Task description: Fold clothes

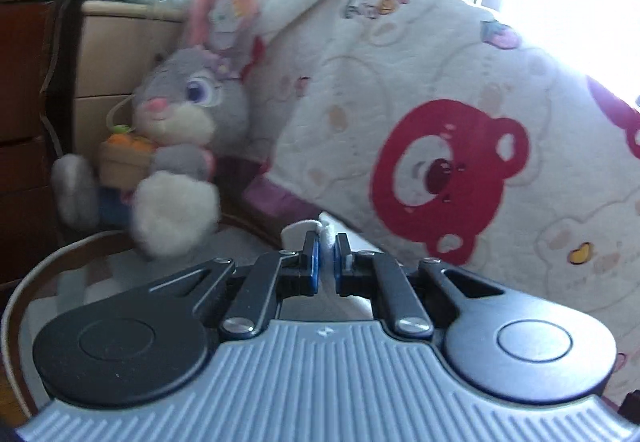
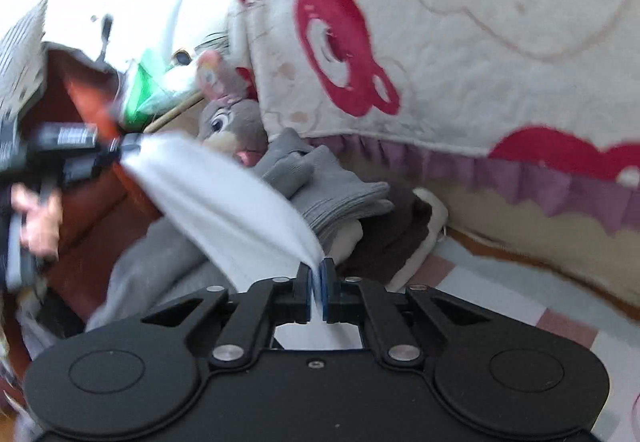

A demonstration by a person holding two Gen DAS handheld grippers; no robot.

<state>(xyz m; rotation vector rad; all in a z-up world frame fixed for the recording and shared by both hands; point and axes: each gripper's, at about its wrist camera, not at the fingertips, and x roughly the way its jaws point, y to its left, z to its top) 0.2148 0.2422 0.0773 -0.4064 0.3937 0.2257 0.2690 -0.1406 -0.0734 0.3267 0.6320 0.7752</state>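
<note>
A white cloth (image 2: pixel 224 194) hangs stretched in the air between my two grippers. My right gripper (image 2: pixel 318 274) is shut on one corner of it, at the bottom middle of the right wrist view. My left gripper (image 2: pixel 120 148) shows at the left of that view, held by a hand (image 2: pixel 38 218), and pinches the cloth's other end. In the left wrist view my left gripper (image 1: pixel 326 250) is shut on a thin edge of the white cloth (image 1: pixel 325 232), with little else of it showing.
A pile of grey clothes (image 2: pixel 328 194) lies below the cloth. A grey plush rabbit (image 1: pixel 176 130) sits beside a wooden nightstand (image 1: pixel 108 54). A cream quilt with red bears (image 1: pixel 420 122) is heaped on the right over a checked sheet (image 2: pixel 500 294).
</note>
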